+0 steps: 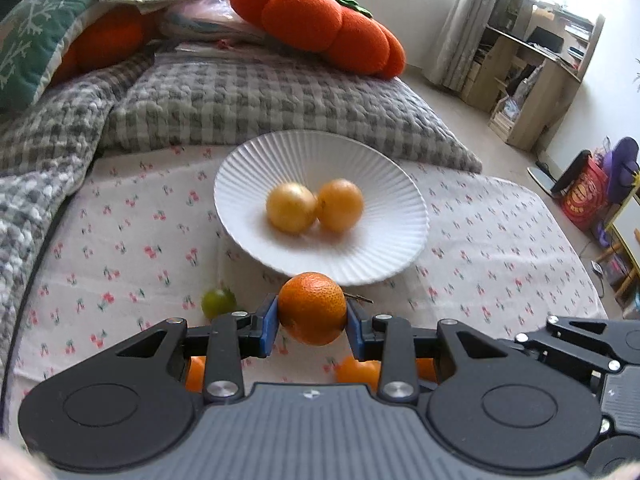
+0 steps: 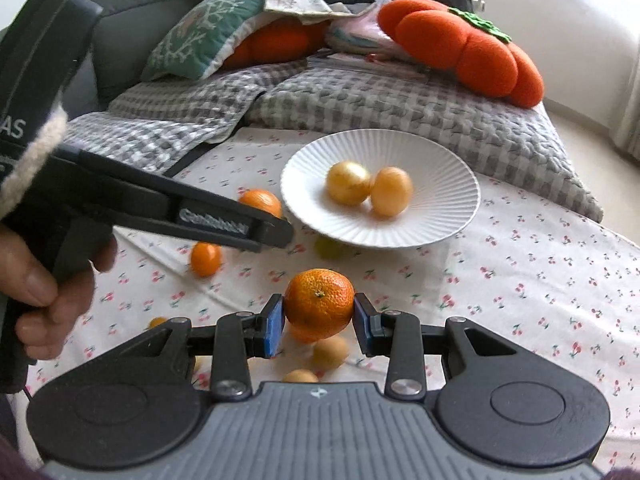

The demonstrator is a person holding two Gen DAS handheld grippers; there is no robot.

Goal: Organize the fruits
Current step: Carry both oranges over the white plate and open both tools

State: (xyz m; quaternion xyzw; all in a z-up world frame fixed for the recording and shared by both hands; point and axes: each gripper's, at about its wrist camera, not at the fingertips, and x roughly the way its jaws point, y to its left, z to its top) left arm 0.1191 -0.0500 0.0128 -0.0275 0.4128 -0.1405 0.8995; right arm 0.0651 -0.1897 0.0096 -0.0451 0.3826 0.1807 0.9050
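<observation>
In the left wrist view my left gripper point(image 1: 312, 314) is shut on an orange mandarin point(image 1: 312, 300), held above the cherry-print cloth just in front of the white ribbed plate point(image 1: 248, 176). Two yellow fruits point(image 1: 291, 208) point(image 1: 340, 205) lie touching in that plate. My right gripper point(image 2: 320, 314) is shut on a second mandarin point(image 2: 320, 300), also raised over the cloth short of the plate point(image 2: 440, 204). The left gripper point(image 2: 280, 234) shows from the side in the right wrist view, held by a hand point(image 2: 40, 288), with its mandarin point(image 2: 260, 201) peeking over it.
Loose fruit lies on the cloth: a green one point(image 1: 218, 302) by the plate's near rim, an orange one point(image 2: 205, 258), and small yellow ones point(image 2: 329, 354) under the right gripper. Behind the plate are a grey checked blanket point(image 1: 260, 96) and an orange pumpkin cushion point(image 1: 316, 20).
</observation>
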